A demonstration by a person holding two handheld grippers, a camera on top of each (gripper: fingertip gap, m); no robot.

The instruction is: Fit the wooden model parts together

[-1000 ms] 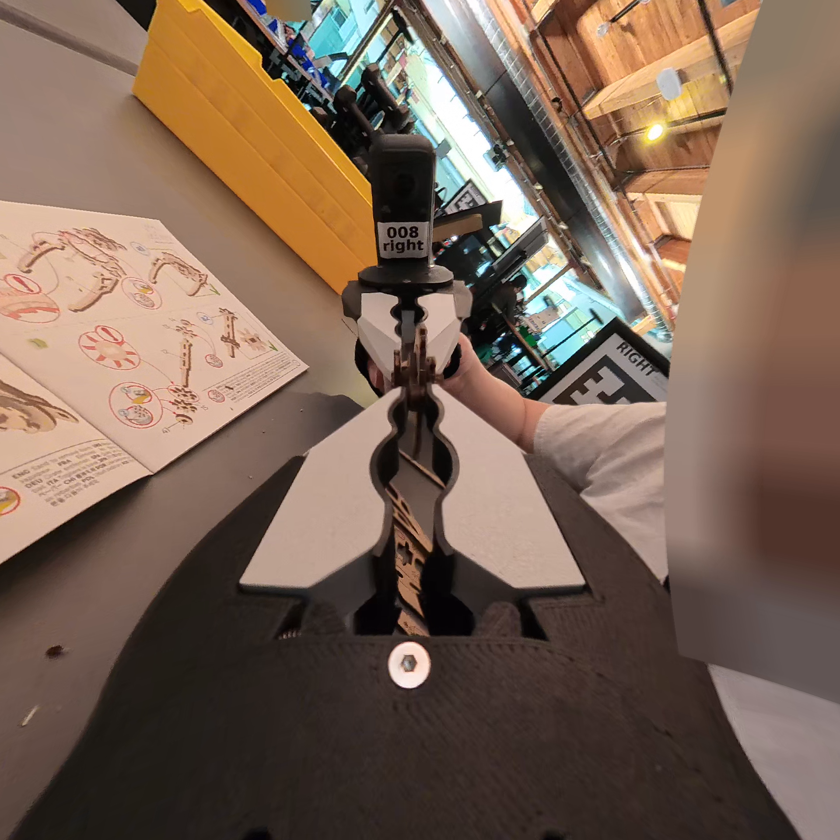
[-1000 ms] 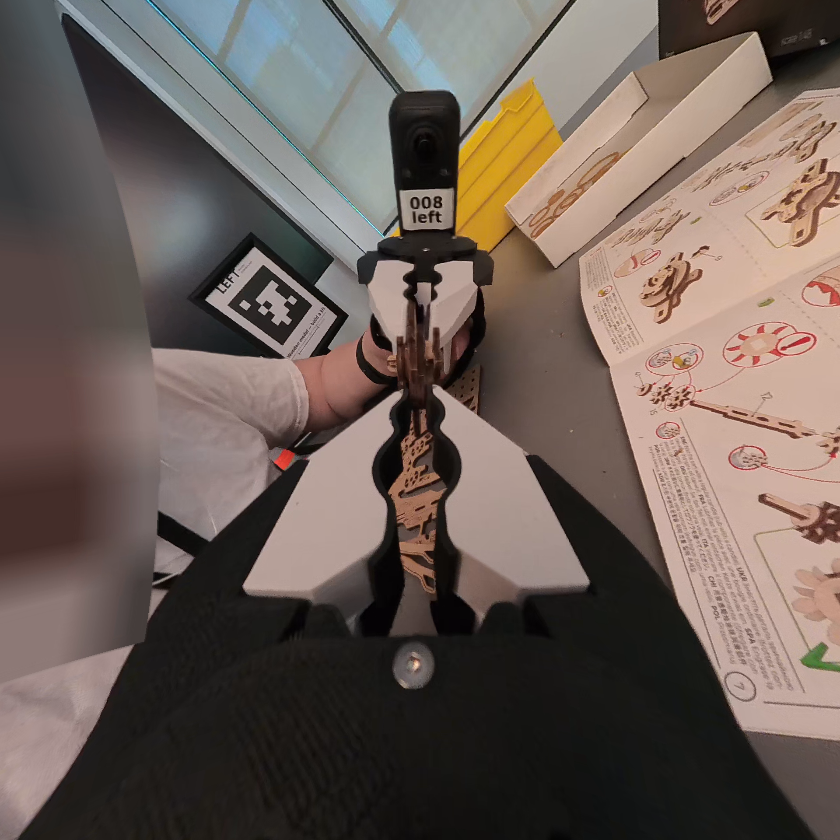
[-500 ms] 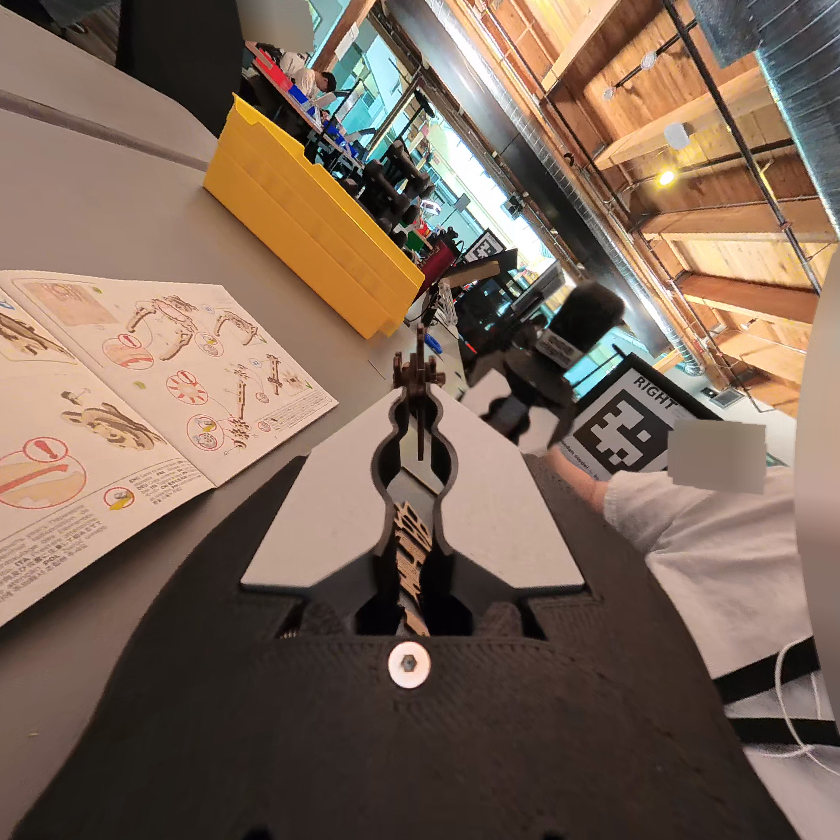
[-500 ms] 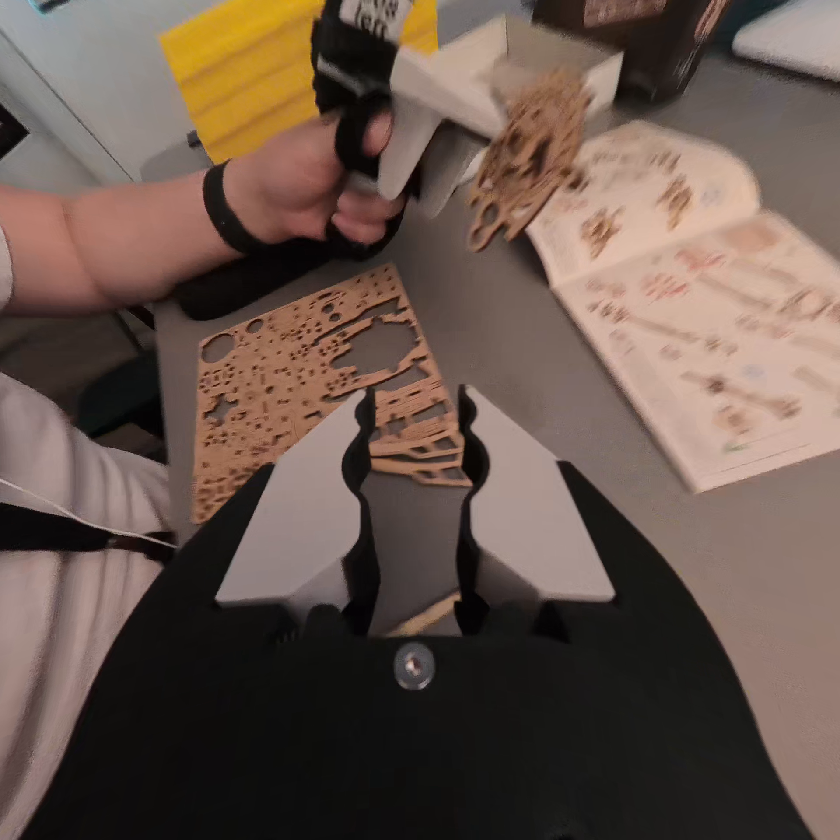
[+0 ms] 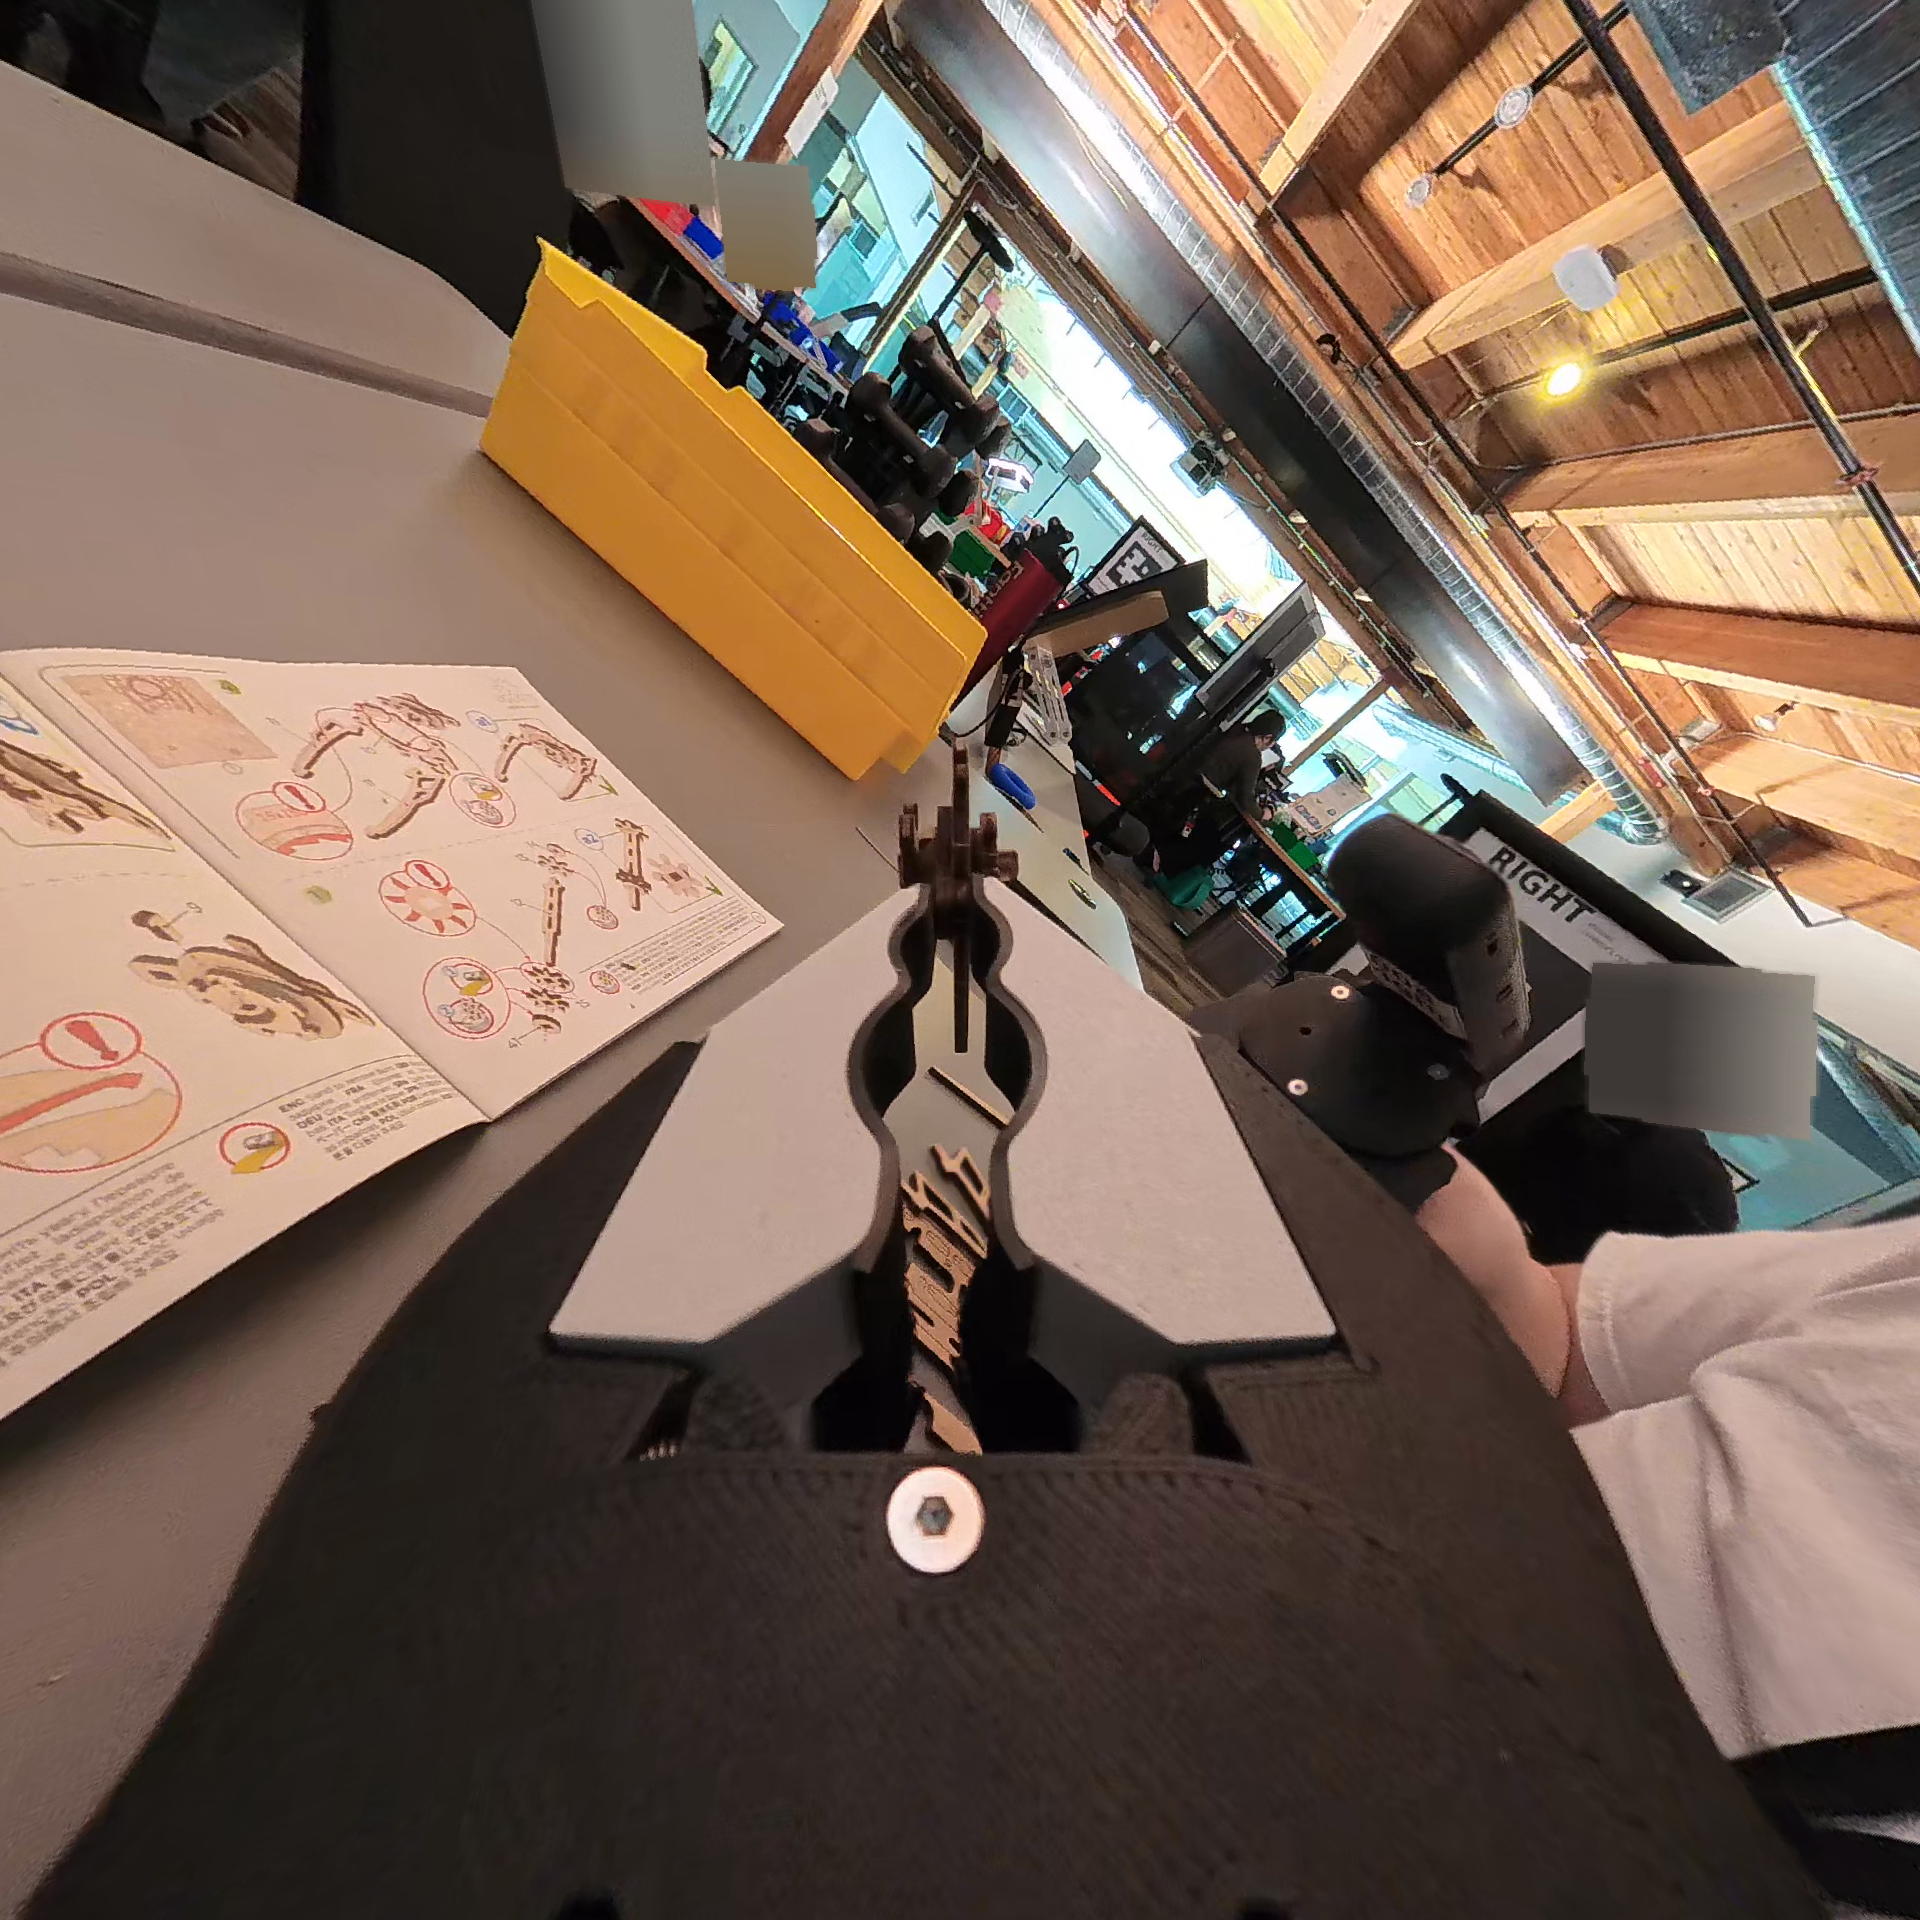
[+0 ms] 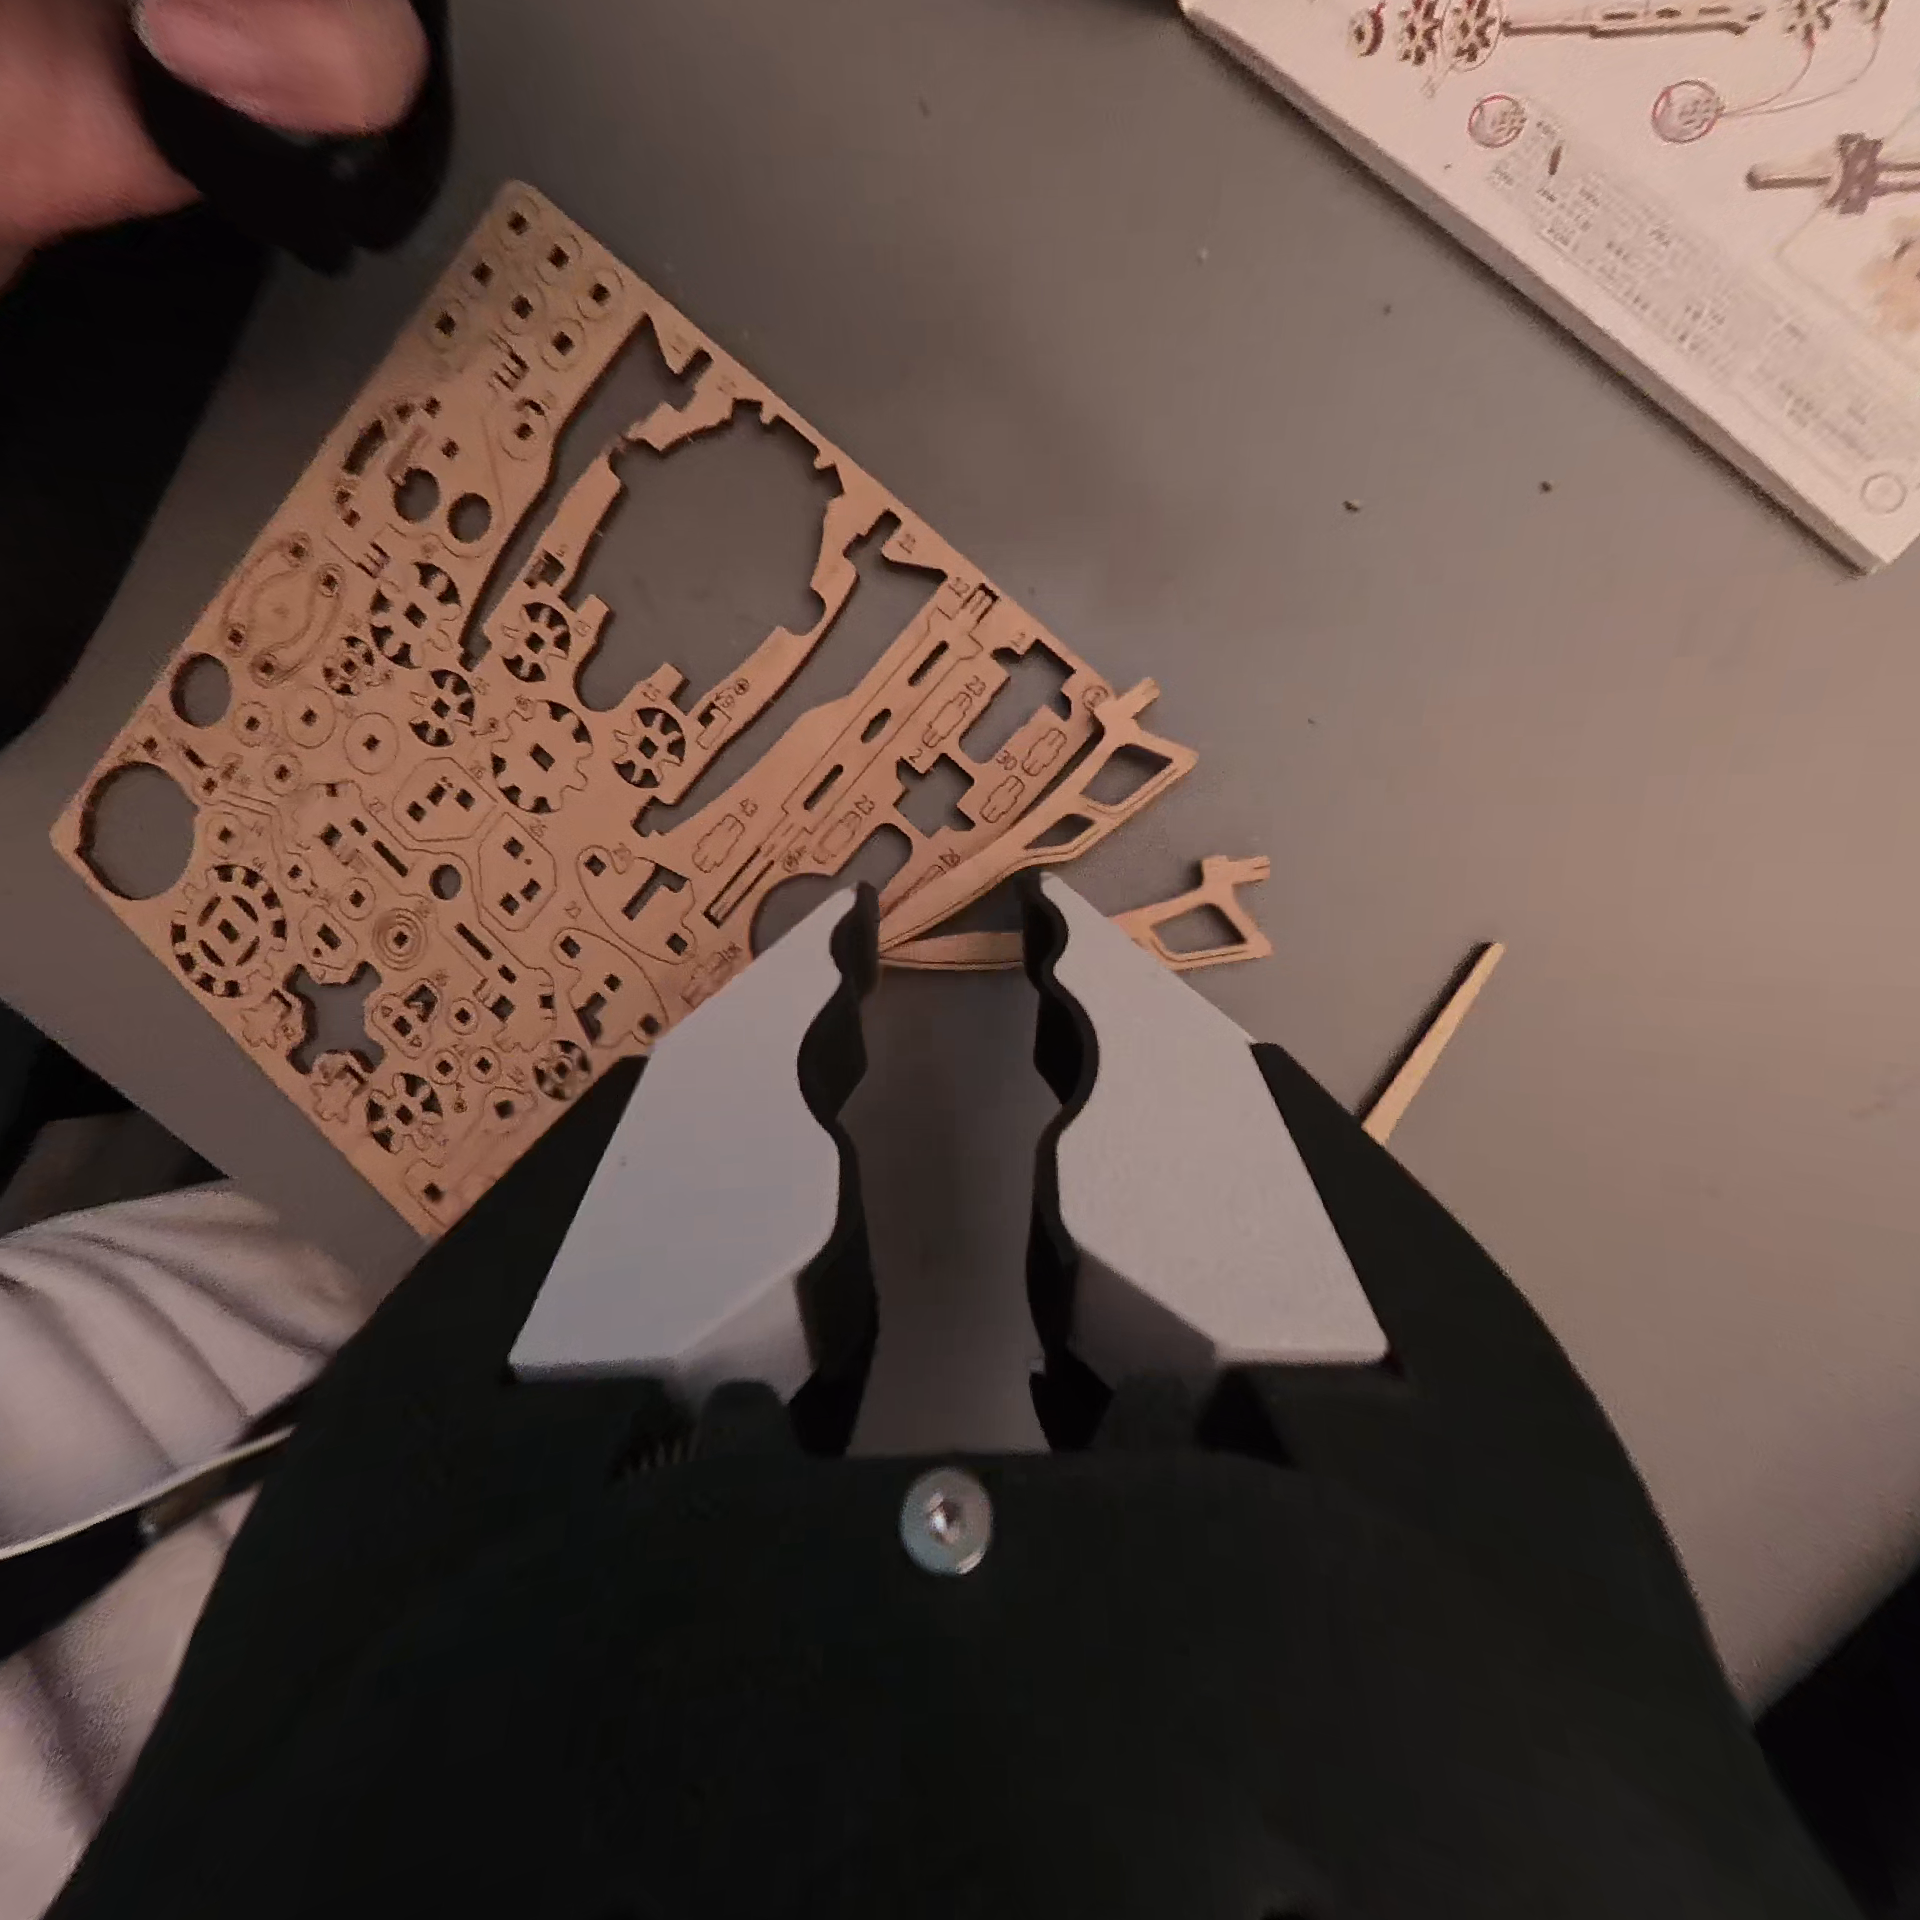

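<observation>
My left gripper [image 5: 951, 883] is shut on a flat wooden model assembly [image 5: 954, 842] held edge-on; its toothed end sticks out past the fingertips. My right gripper [image 6: 948, 904] is open and empty, pointing down at the grey table. Just beyond its fingertips lies a laser-cut wooden parts sheet [image 6: 499, 748] with several cut-outs. A small loose wooden frame piece [image 6: 1205, 914] and a thin wooden stick [image 6: 1439, 1034] lie to the right of it. The right gripper also shows from behind in the left wrist view [image 5: 1392, 1029].
An open instruction booklet [image 5: 312, 935] lies on the table [image 5: 260, 520] to the left; its corner shows in the right wrist view [image 6: 1662, 229]. A yellow bin [image 5: 727, 530] stands behind it. A person's hand [image 6: 208, 94] is at the upper left. Some 15 centimeters of space lies between my two pairs of fingers. The left gripper is farther from the thin wooden stick [image 6: 1439, 1034], some 20 centimeters, than the right, some 7 centimeters. It is also in sight in the left wrist view [image 5: 969, 1095].
My right gripper let go of the wooden assembly, opened, and swung down over the parts sheet. My left gripper kept the assembly and pulled away from the right one.
</observation>
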